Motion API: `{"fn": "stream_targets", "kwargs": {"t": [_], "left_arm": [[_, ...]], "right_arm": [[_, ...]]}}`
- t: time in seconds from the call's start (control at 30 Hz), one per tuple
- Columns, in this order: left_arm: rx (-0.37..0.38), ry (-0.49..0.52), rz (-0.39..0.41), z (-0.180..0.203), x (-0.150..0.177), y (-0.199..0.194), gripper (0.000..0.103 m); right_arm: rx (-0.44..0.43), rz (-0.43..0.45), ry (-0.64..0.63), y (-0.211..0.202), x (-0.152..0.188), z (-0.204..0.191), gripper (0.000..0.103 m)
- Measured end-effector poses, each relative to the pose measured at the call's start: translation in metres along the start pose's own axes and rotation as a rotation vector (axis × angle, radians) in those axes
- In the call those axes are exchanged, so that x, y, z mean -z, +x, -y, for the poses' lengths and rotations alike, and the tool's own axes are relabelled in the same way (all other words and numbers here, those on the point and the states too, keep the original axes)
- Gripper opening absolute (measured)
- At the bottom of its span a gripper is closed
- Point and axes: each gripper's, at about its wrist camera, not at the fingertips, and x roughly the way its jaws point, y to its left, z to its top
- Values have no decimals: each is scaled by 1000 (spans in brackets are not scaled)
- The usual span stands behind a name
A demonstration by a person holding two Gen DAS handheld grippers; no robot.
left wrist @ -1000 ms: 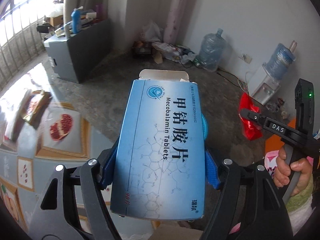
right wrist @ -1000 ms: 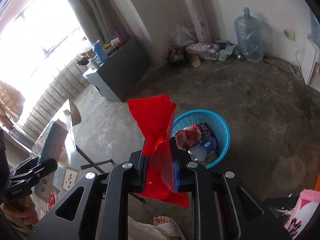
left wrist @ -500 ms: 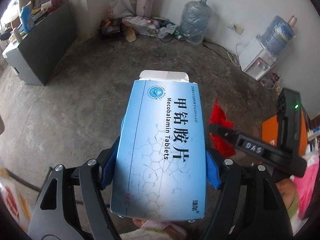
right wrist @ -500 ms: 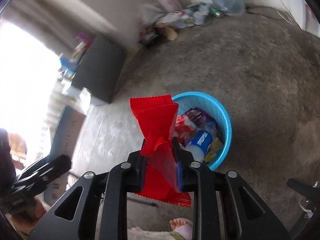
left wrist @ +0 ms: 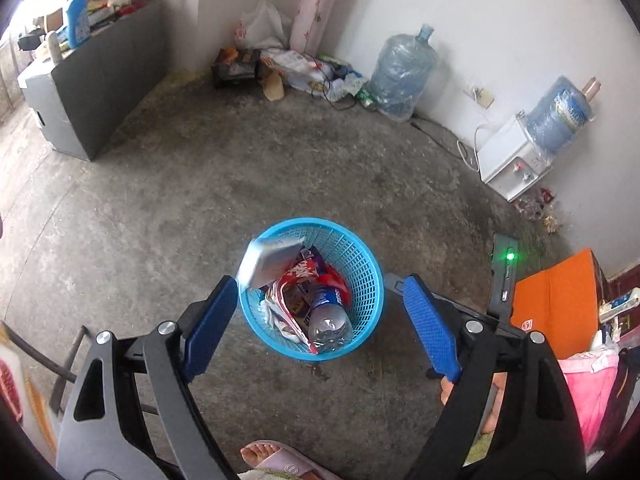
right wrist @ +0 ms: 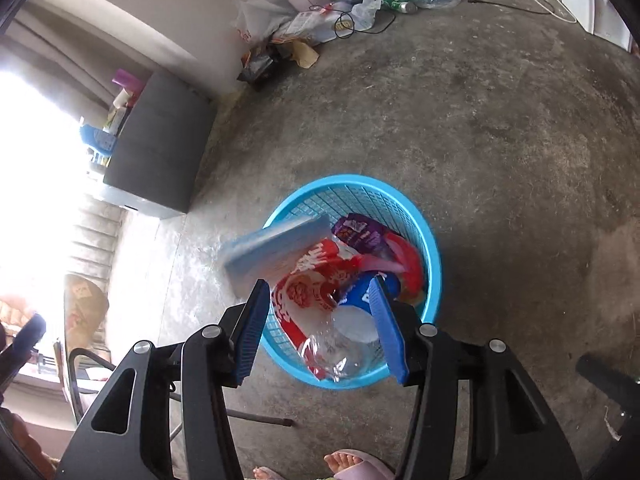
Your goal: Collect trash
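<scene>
Basket: round sky-blue plastic mesh wastebasket [left wrist: 362,280] on bare grey concrete floor [left wrist: 160,220], centre of both views.
Box: pale blue cardboard medicine box [right wrist: 276,250], tilted, blurred, leaning over the basket's left rim, partly inside.
Other contents: red-and-white snack wrapper [right wrist: 316,284], purple foil packet [right wrist: 358,234], red plastic wrapper [right wrist: 408,260], clear plastic bottle with blue label [left wrist: 328,320]; all inside the basket.
Surroundings: dark grey cabinet [left wrist: 80,92] far left; heap of bags and papers [left wrist: 288,64] against the far wall; two large blue water jugs, one on the floor [left wrist: 400,76], one atop a white dispenser [left wrist: 512,160] far right; orange board [left wrist: 556,304] near right.
Obstructions: none between grippers and basket.
Left gripper [left wrist: 320,322]: above the basket, blue-padded fingers [left wrist: 210,324] spread wide, holding nothing.
Right gripper [right wrist: 320,326]: over the basket's near rim, blue pads [right wrist: 388,328] apart, empty.
Feet: pink slipper [left wrist: 280,460] at the near edge.
</scene>
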Motion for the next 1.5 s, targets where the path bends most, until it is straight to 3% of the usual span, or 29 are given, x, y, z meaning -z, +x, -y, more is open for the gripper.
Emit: {"fn": "stream_targets", "kwargs": {"t": [0.3,0.5,0.6,0.9,1.1,1.3,1.5], "left_arm": [[-25,-24,90,-21,21,-70,80],[-40,-63,176,-49,48,-126,80],[-103,-93,199,-71,70,-151,80],[-300,-318,274,-160,159,-240,80],[-452,-427,354,-217,202,-302,80],[-512,-441,438,-267,197,-329,76],[-446,-434,415,-318,155,-299,62]], "right_arm": [[-14,68,-56,-48,19,-21,58],[-21,114,-192,-90,50,-65,64],[-37,128,-280,-105,71,-91,69],[-112,83,-496,-117,111,-164,69],[-193,59,-672,-123,131,-236,69],[-304,-6,-814,-112,140,-327,69],[-354,-137,-845,-56,150,-410,69]]}}
